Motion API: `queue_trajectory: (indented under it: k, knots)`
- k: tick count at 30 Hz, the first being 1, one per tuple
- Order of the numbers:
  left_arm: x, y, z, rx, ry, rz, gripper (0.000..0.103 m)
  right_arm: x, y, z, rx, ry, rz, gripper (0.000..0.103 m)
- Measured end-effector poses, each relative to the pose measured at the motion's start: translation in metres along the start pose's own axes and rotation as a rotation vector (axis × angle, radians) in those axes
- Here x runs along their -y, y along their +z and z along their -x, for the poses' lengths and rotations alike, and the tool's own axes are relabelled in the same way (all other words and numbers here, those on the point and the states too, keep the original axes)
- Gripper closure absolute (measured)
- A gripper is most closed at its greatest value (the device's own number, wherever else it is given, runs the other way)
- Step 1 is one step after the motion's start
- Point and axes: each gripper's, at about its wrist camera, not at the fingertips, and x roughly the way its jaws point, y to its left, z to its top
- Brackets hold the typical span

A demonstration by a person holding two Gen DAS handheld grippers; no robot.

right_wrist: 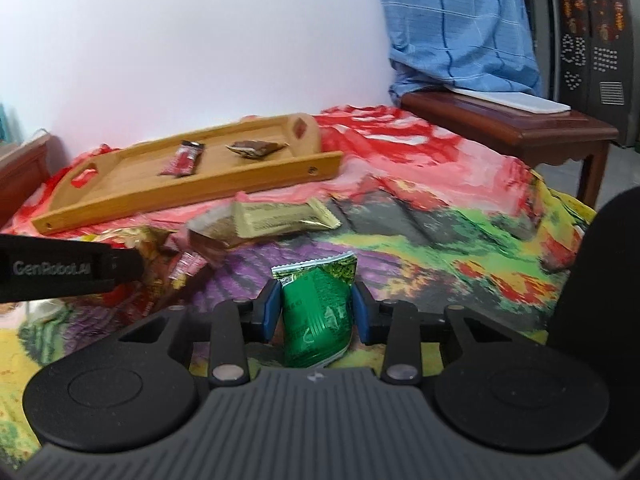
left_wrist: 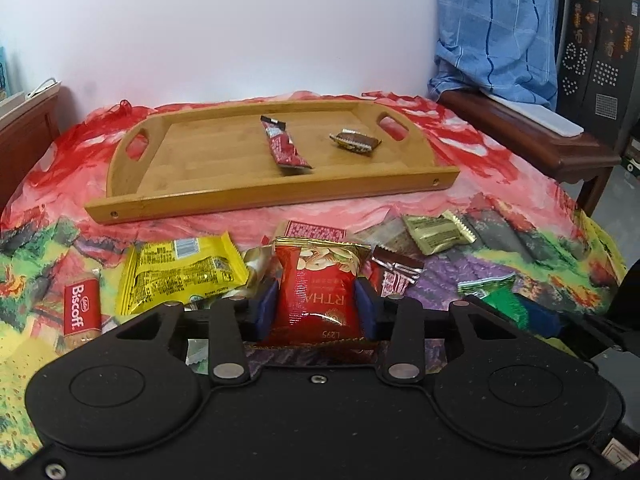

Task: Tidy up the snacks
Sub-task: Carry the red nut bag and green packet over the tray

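Left gripper (left_wrist: 316, 306): blue pads pressed on both sides of a red nut packet (left_wrist: 316, 284), jaws narrowed onto it, packet upright between them, gold top edge at 12 o'clock. Right gripper (right_wrist: 314, 310): pads closed against a green snack packet (right_wrist: 318, 312), which stands between the fingers with its crimped top up.

Wooden tray (left_wrist: 256, 194) sits at 12 o'clock from the left gripper, well apart, on the colourful floral cloth (left_wrist: 500, 184). Inside the tray: a red bar wrapper (left_wrist: 284, 148) near centre, a brown-and-gold chocolate piece (left_wrist: 356, 142) at its 3 o'clock, apart from it.

Loose pile on the cloth between tray and left gripper: yellow packet (left_wrist: 180, 270) at 10 o'clock of the red packet, Biscoff biscuit (left_wrist: 80, 312) at 9 o'clock further out, a small red-brown wrapper (left_wrist: 396, 274) just beside at 2 o'clock, gold packet (left_wrist: 436, 232) at 1 o'clock.

From the right wrist view, the left gripper's black body shows at 9 o'clock; the gold packet lies at 11 o'clock of the green one, partly over a brownish wrapper (right_wrist: 212, 232). Dark wooden side table (right_wrist: 512, 124) at 2 o'clock, blue checked fabric (right_wrist: 456, 20) draped above it.
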Motion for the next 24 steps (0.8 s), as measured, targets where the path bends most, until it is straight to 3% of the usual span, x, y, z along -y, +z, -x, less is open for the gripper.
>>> queue_trajectory:
  k: [9, 14, 24]
  knots:
    - [0.003, 0.016, 0.012, 0.034, 0.016, -0.009, 0.064, 0.008, 0.023, 0.006, 0.032, 0.073, -0.029, 0.061]
    - [-0.008, 0.033, 0.016, 0.058, 0.026, 0.040, 0.064, 0.013, 0.043, 0.002, 0.069, 0.110, -0.019, 0.061]
    - [-0.039, 0.080, -0.009, 0.067, 0.096, 0.109, 0.064, 0.002, 0.105, -0.048, 0.087, 0.211, 0.010, 0.061]
